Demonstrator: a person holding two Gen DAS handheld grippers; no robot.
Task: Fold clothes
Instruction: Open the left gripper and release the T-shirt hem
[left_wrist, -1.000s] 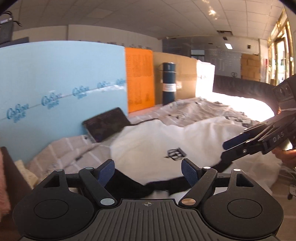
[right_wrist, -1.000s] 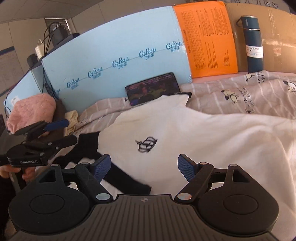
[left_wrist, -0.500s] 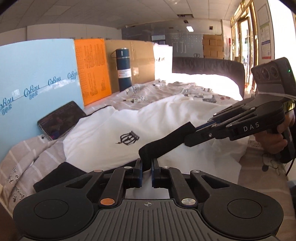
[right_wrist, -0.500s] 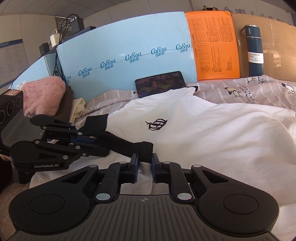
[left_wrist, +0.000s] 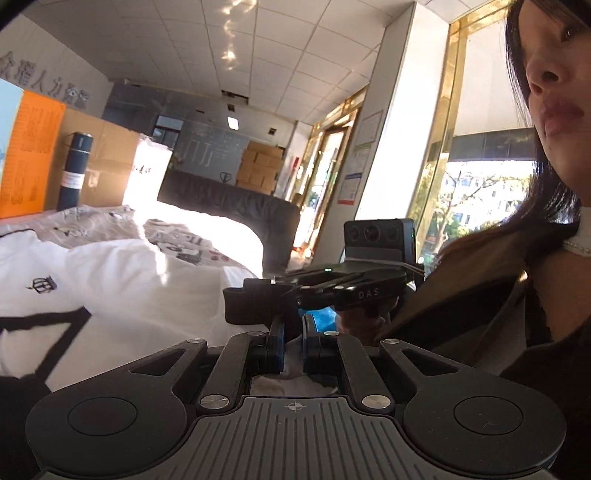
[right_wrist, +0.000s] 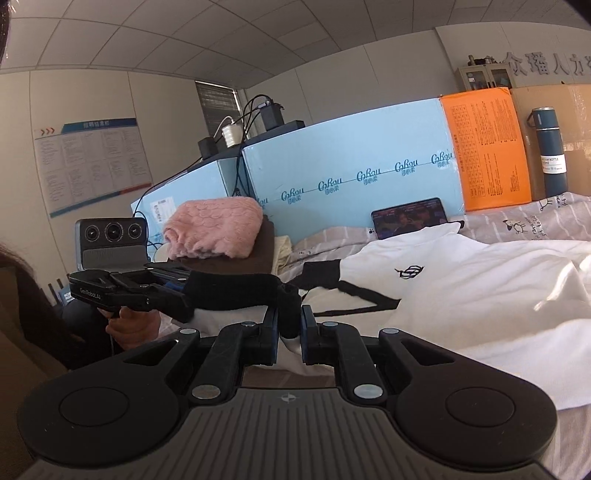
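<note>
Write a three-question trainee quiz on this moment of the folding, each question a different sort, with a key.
1. True or false: the left gripper and the right gripper are both shut on the black cuff of the white sweatshirt.
2. What leans against the blue foam board behind the sweatshirt? A) phone B) book C) mirror
3. Fill in: the pink knit tops a stack at the ____ end of the bed in the right wrist view.

Key: 1 true; 2 A; 3 left
</note>
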